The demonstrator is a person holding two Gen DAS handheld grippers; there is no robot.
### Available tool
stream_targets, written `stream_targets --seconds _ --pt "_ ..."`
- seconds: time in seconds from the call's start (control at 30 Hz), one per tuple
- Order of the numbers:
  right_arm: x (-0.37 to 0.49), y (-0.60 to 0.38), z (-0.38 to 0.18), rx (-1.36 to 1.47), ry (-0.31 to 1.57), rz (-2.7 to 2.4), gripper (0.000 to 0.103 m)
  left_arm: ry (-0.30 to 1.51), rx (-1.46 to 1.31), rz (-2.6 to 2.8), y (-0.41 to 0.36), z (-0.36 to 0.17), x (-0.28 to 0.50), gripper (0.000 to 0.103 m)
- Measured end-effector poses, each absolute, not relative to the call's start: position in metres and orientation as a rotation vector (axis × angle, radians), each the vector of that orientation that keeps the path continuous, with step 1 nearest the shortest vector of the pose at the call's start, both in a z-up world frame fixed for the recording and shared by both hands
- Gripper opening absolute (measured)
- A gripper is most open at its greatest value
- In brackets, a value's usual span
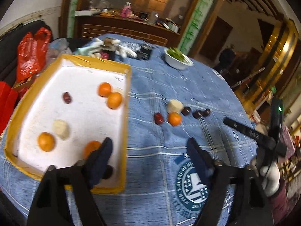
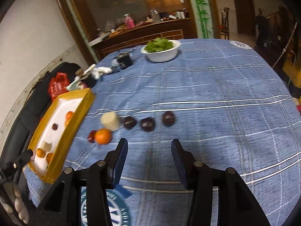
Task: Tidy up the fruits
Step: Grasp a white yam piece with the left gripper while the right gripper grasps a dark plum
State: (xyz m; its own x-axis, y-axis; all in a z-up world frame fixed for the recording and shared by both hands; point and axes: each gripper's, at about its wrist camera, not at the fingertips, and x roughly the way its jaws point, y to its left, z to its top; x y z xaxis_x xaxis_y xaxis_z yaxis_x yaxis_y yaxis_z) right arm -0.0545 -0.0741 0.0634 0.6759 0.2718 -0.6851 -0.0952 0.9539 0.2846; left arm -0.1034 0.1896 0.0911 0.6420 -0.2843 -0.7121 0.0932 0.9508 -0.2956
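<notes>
A yellow-rimmed white tray lies at the left and holds several oranges, a red date, a pale peeled piece and a dark fruit. My left gripper is open and empty, its left finger over the tray's near right corner beside an orange. On the blue cloth lie an orange, a red date, a pale piece and three dark fruits in a row. My right gripper hangs open and empty just short of that row.
A white bowl of greens stands at the far side of the table. Small clutter lies beyond the tray, and a red bag sits off the table's left. A round printed emblem marks the cloth near me.
</notes>
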Motion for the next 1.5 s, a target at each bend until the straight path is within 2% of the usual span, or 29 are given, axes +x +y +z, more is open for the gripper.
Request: stream_targets --seconds 0.03,0.07,0.1,0.13,0.37,0.47,0.73,0.93,1.07,1.17,1.23,1.3,1.5 --pt "-0.050 -0.076 0.062 0.236 0.806 0.205 0.052 0.860 -0.232 -0.229 0.184 0.089 -0.101 0.056" --pt "-0.047 -0.076 0.061 0.238 0.808 0.203 0.052 0.874 -0.222 -0.239 0.178 0.087 -0.098 0.041" --pt "-0.042 -0.077 0.059 0.242 0.811 0.201 0.052 0.890 -0.212 -0.249 0.172 0.085 -0.094 0.032" --pt "-0.037 -0.076 0.058 0.247 0.812 0.196 0.052 0.895 -0.208 -0.252 0.170 0.084 -0.092 0.032" --pt "-0.003 -0.082 0.042 0.270 0.825 0.145 0.052 0.897 -0.173 -0.241 0.151 0.085 -0.063 0.033" --pt "0.007 -0.083 0.033 0.271 0.841 0.138 0.052 0.904 -0.158 -0.239 0.139 0.082 -0.040 0.044" --pt "0.017 -0.084 0.015 0.262 0.871 0.158 0.052 1.003 -0.150 -0.280 0.106 0.046 0.038 0.045" --pt "0.019 -0.082 0.015 0.250 0.861 0.154 0.052 1.009 -0.101 -0.324 0.090 0.033 0.056 0.048" --pt "0.019 -0.078 0.015 0.227 0.860 0.157 0.045 1.004 -0.050 -0.354 0.077 0.028 0.057 0.050" --pt "0.019 -0.075 0.014 0.212 0.861 0.160 0.036 1.019 -0.053 -0.367 0.072 0.022 0.062 0.053" --pt "0.019 -0.076 0.014 0.211 0.860 0.165 0.028 1.018 -0.061 -0.369 0.072 0.022 0.063 0.052" --pt "0.018 -0.076 0.014 0.210 0.858 0.166 0.028 1.003 -0.046 -0.357 0.071 0.025 0.061 0.041" --pt "0.013 -0.079 0.020 0.231 0.831 0.182 0.027 0.960 -0.024 -0.329 0.072 0.037 0.044 0.040"
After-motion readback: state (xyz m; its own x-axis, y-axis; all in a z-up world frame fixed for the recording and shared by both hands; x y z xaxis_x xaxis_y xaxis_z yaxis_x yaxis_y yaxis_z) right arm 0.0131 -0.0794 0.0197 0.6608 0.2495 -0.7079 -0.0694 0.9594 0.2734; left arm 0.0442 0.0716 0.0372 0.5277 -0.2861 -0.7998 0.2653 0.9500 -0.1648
